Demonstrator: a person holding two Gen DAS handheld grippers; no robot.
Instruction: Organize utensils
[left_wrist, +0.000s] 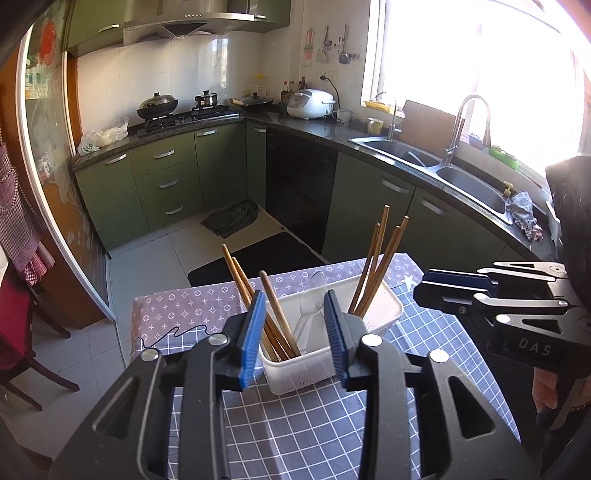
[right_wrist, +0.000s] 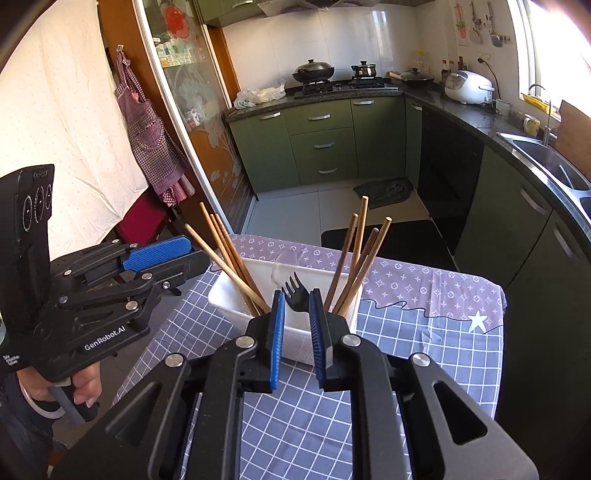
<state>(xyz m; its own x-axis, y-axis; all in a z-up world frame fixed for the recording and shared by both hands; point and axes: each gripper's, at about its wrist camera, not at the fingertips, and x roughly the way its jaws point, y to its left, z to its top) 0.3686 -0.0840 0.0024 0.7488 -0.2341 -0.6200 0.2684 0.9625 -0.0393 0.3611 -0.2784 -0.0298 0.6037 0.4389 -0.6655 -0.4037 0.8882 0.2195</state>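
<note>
A white plastic utensil holder (left_wrist: 314, 365) (right_wrist: 236, 295) stands on the checked tablecloth. Wooden chopsticks lean in its left end (left_wrist: 273, 325) (right_wrist: 229, 258) and its right end (left_wrist: 376, 266) (right_wrist: 354, 266). A clear plastic spoon (left_wrist: 312, 302) (right_wrist: 282, 266) stands in the middle. My left gripper (left_wrist: 295, 325) is open in front of the holder and holds nothing. My right gripper (right_wrist: 297, 317) is shut on a black plastic fork (right_wrist: 294, 293), tines up, just above the holder's middle. Each gripper also shows in the other's view: the left (right_wrist: 159, 253), the right (left_wrist: 443, 288).
The table (right_wrist: 424, 332) has a grey checked cloth with a patterned purple far edge. Beyond it are a tiled floor, a black mat (left_wrist: 258, 258), green kitchen cabinets (left_wrist: 166, 177), a hob with pots and a steel sink (left_wrist: 424, 158). A red chair (left_wrist: 22, 325) stands at the left.
</note>
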